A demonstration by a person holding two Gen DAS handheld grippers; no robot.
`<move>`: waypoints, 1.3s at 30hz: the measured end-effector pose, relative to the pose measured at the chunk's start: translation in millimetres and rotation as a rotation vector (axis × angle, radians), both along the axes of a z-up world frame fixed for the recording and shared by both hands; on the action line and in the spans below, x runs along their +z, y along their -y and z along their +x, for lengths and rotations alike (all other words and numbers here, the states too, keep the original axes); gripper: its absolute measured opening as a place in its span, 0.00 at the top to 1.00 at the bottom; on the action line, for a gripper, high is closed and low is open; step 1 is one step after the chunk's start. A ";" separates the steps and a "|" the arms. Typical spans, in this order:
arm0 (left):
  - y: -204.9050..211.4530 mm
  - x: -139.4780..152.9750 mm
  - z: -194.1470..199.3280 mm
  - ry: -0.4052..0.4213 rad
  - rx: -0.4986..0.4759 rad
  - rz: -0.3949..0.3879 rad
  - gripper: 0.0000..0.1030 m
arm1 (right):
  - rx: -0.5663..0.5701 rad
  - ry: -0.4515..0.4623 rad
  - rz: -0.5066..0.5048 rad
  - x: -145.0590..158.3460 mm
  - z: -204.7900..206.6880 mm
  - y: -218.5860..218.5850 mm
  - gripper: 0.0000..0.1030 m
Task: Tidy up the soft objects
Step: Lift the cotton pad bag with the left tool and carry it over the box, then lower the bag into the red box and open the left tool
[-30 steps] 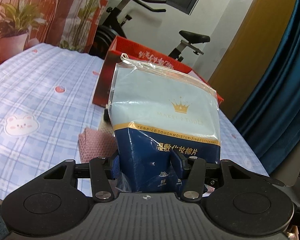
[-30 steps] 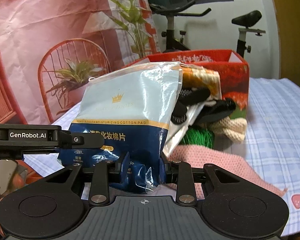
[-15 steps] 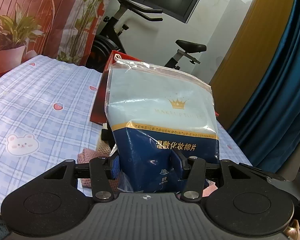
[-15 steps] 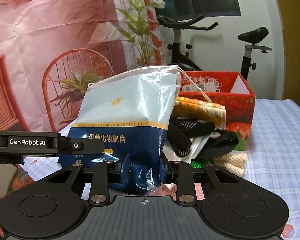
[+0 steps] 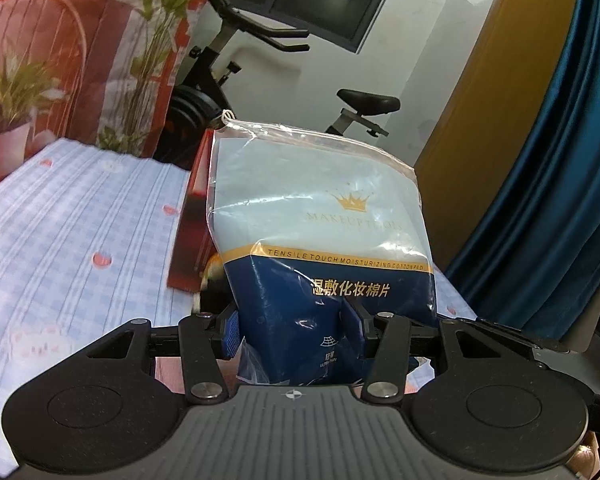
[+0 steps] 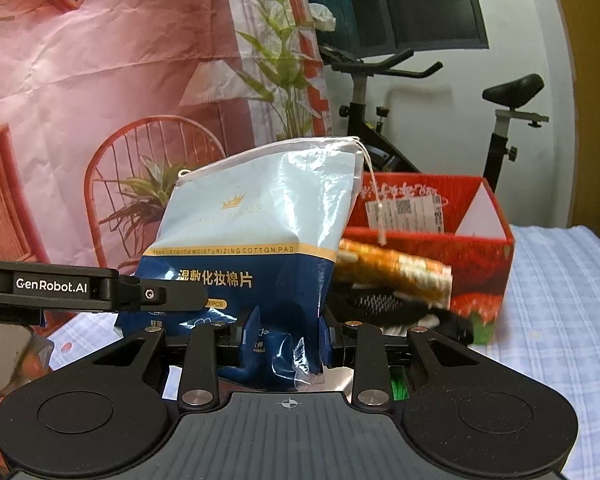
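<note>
Above the checked worktop (image 5: 72, 240), your cotton pad bag (image 5: 320, 236) now hangs higher than a second ago: the pink knit cloth has dropped out of sight in the left view, and more of the red box (image 6: 480, 276) shows behind the bag in the right view. Your left tongs (image 5: 296, 332) pinch the bag's dark blue bottom, half closed on it and angled slightly down. Your right tongs (image 6: 288, 340) squeeze the same bag's lower corner more narrowly, tilted likewise. Just right of the bag, an orange patterned roll (image 6: 400, 268) and black items lean against the box. Behind stand an exercise bike (image 6: 500, 120), a pink printed backdrop (image 6: 100, 60) and a blue curtain (image 5: 560, 160).
</note>
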State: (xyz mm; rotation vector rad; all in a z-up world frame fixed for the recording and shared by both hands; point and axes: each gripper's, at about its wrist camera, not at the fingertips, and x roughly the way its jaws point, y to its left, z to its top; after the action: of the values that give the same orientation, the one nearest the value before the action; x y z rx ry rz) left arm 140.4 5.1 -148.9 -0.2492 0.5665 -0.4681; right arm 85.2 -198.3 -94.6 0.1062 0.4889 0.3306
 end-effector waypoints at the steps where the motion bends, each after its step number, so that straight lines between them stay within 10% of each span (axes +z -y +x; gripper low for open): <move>1: 1.7 3.8 4.5 0.007 -0.005 0.005 0.49 | 0.000 0.003 -0.002 3.5 3.8 1.1 0.73; 17: 40.8 35.1 119.1 -0.012 -0.070 0.048 0.49 | -0.038 -0.038 0.000 45.7 124.8 47.1 0.73; 39: 80.9 -13.3 216.6 -0.223 -0.102 0.158 0.46 | -0.110 -0.376 0.050 -24.3 245.3 88.1 0.72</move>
State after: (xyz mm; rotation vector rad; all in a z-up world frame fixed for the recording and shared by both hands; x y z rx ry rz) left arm 357.0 -75.8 -162.1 -0.1218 0.8331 -0.4945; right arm 330.5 -286.4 -118.9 0.2453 0.8442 0.2150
